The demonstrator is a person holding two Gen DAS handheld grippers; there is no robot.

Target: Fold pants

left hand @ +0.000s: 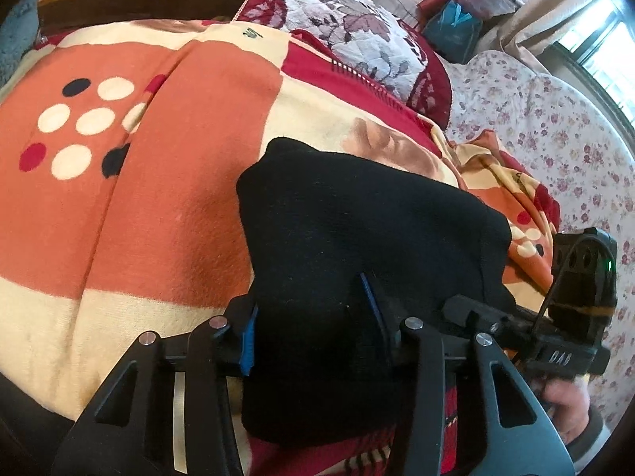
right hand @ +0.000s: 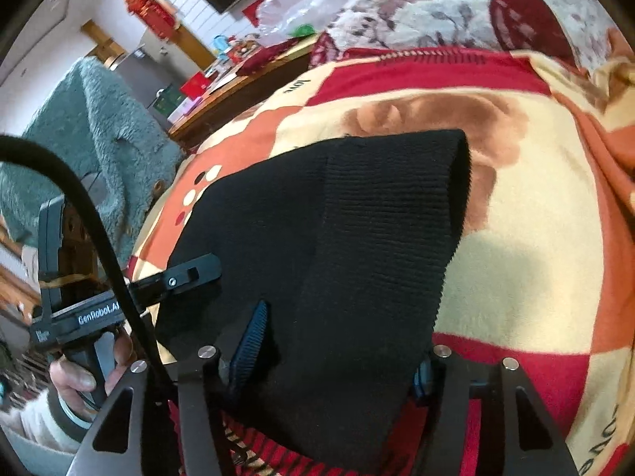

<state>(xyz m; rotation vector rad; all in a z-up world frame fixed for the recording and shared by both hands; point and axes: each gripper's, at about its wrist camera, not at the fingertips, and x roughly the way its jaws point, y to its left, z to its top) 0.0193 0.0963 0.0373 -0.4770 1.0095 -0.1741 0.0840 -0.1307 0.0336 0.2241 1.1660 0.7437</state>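
The black knit pants [left hand: 357,218] lie folded into a thick bundle on an orange, cream and red blanket [left hand: 158,158]. My left gripper [left hand: 309,321] straddles the bundle's near edge, its blue pads [left hand: 248,341] pressed into cloth that bulges between them. In the right wrist view the pants [right hand: 357,218] show a ribbed band on top, and my right gripper [right hand: 335,361] holds the same near edge further right, with fabric filling the gap from pad to pad. Each view shows the other tool alongside, held by a hand [right hand: 75,377].
A quilted leaf-print pillow [left hand: 349,27] lies beyond the blanket, and a floral sheet [left hand: 535,127] covers the bed to the right. A fluffy teal cloth [right hand: 91,127] hangs at the left. A cluttered wooden counter [right hand: 238,83] runs behind the bed.
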